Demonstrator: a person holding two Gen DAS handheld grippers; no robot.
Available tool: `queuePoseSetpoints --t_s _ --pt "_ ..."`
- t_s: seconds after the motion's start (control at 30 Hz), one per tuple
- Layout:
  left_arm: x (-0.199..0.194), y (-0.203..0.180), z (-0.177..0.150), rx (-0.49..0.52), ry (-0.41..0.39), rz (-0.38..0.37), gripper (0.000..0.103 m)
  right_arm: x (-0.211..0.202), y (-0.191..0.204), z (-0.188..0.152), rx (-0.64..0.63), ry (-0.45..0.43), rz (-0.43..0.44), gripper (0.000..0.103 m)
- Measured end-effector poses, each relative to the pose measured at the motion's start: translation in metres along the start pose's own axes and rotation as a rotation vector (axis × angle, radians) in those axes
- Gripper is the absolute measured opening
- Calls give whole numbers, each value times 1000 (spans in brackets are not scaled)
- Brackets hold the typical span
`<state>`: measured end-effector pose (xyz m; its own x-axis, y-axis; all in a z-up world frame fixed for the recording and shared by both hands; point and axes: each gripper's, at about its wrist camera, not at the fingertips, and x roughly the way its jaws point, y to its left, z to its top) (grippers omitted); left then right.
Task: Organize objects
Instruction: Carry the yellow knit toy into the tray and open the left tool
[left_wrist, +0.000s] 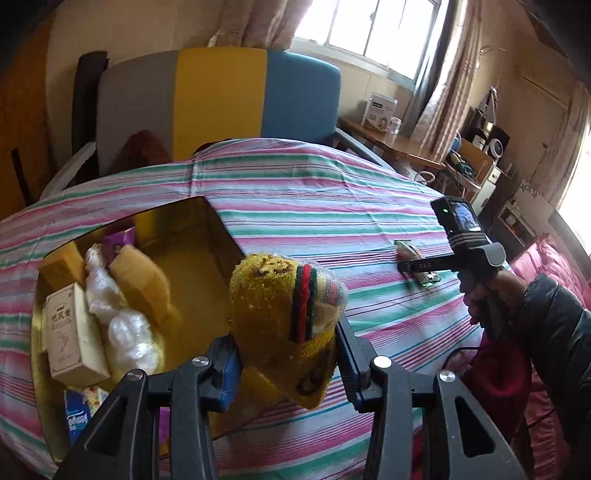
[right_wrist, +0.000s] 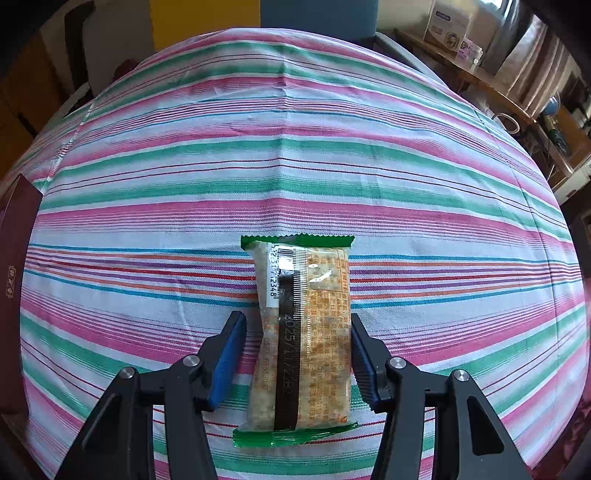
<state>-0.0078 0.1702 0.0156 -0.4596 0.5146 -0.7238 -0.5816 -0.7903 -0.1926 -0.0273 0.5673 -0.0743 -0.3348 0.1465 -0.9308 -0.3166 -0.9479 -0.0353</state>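
Note:
My left gripper (left_wrist: 284, 332) is shut on a yellow knitted piece (left_wrist: 280, 295) with a red, green and black band, wrapped in clear film. It hangs over the right edge of an open box with a gold lining (left_wrist: 207, 229). The box holds a white carton (left_wrist: 74, 332), bubble-wrapped bundles (left_wrist: 122, 325), yellow sponges (left_wrist: 144, 280) and small packets. My right gripper (right_wrist: 295, 315) points down over a clear, green-edged snack packet (right_wrist: 303, 332) lying on the striped cloth. Its fingers straddle the packet, with a gap at the left pad (right_wrist: 229, 350). In the left wrist view that gripper (left_wrist: 413, 266) is to the right, over the packet (left_wrist: 424, 277).
A striped tablecloth (right_wrist: 295, 166) covers the table. A grey, yellow and blue chair (left_wrist: 221, 96) stands behind it. A wooden side table (left_wrist: 388, 136) with a white box is at the back right. A dark sleeve (left_wrist: 554, 325) comes in from the right. The box's maroon side (right_wrist: 18, 258) shows at far left.

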Motion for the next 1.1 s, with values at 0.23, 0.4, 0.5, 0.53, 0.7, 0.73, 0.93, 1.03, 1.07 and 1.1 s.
queuePoseSetpoints --t_s 0.23,0.4,0.5,0.53,0.7,0.73,0.93,1.03,1.07,1.1 --pt "-21 76 -12 -180 -17 49 45 5 8 -1 -7 -6 -8 55" --pt "-17 116 -10 -313 4 15 44 6 13 0 -22 -8 -22 55" --pt "-7 120 5 -347 6 -32 44 7 14 0 -24 -7 -23 55" --pt "-2 118 11 -347 9 -42 44 7 14 0 -25 -7 -23 55" --pt "34 106 47 -319 9 -55 44 7 15 1 -27 -8 -22 55" --pt "42 105 52 -316 16 -52 44 7 14 1 -26 -7 -23 55" --pt "101 100 80 -258 87 35 45 13 13 5 -36 -7 -25 55" --pt "125 105 83 -231 123 97 45 14 14 5 -37 -7 -25 55" --pt "134 105 83 -217 143 117 45 14 14 6 -39 -7 -25 55" --pt "144 105 82 -199 169 136 45 14 13 5 -41 -8 -25 54"
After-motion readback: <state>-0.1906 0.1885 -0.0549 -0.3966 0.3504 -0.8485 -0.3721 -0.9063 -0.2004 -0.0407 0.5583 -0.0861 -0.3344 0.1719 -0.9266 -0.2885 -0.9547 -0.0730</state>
